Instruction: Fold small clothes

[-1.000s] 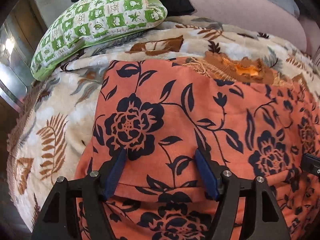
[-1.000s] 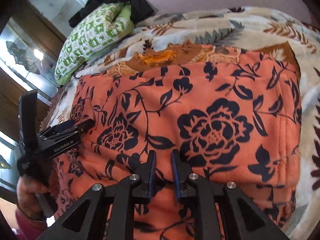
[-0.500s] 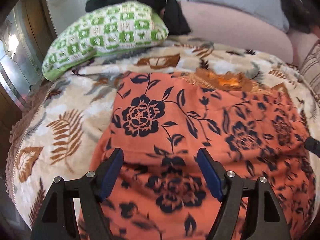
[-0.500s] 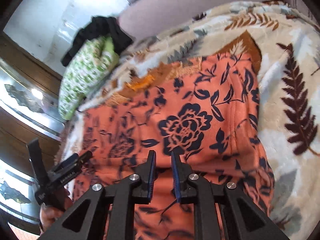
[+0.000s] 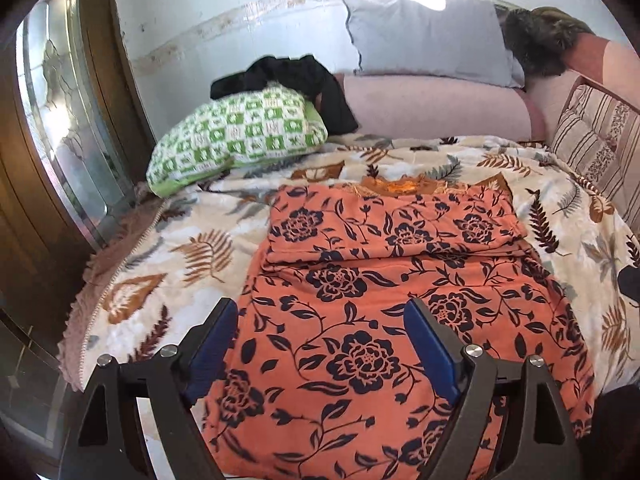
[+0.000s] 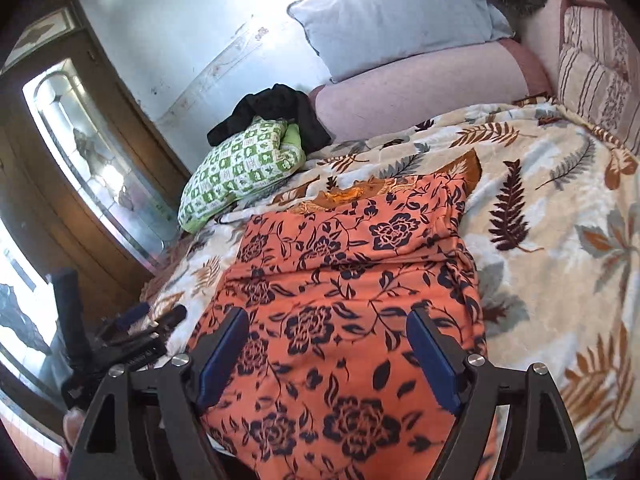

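An orange garment with dark blue flowers [image 5: 380,292] lies on the leaf-print blanket [image 5: 168,264], its far end folded over toward me; an orange-brown embroidered neckline [image 5: 404,186] shows at the far edge. It also shows in the right wrist view [image 6: 352,280]. My left gripper [image 5: 324,344] is open and empty, held above the garment's near part. My right gripper [image 6: 332,348] is open and empty, above the garment's near end. The left gripper also shows at the left of the right wrist view [image 6: 136,336].
A green-and-white checked pillow [image 5: 240,136] with a black cloth [image 5: 296,80] on it lies at the back left. A pink bolster [image 5: 436,108], a grey pillow [image 5: 428,36] and a striped cushion [image 5: 600,148] line the back and right. A wooden glass-door cabinet [image 5: 60,128] stands left.
Both grippers have pulled back and up from the garment. The right gripper, shut before, has opened and let go. The far end now lies folded over.
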Demonstrator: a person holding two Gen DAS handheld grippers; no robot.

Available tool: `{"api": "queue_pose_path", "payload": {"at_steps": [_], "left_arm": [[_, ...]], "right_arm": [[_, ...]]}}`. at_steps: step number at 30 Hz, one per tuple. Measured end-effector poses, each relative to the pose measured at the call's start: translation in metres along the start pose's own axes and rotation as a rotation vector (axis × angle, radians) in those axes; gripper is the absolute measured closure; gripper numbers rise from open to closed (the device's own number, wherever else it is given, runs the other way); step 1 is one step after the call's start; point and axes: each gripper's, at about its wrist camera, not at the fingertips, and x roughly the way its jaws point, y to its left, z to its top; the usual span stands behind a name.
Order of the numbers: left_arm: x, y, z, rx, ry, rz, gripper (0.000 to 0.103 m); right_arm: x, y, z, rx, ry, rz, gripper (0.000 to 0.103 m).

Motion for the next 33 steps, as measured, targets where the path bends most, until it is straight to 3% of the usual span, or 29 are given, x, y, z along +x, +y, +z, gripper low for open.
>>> {"api": "queue_pose_path", "payload": {"at_steps": [10,33], "left_arm": [[-0.066,0.019,-0.001,-0.022,-0.099,0.005,0.016],[-0.091,0.036,-0.021,-0.046,-0.097,0.021,0.016]], "right_arm": [[-0.043,0.053,-0.003,-0.08,-0.05,0.022,0.019],[-0.075,0.086,-0.015,-0.134,-0.062,0.002,0.019]]}}
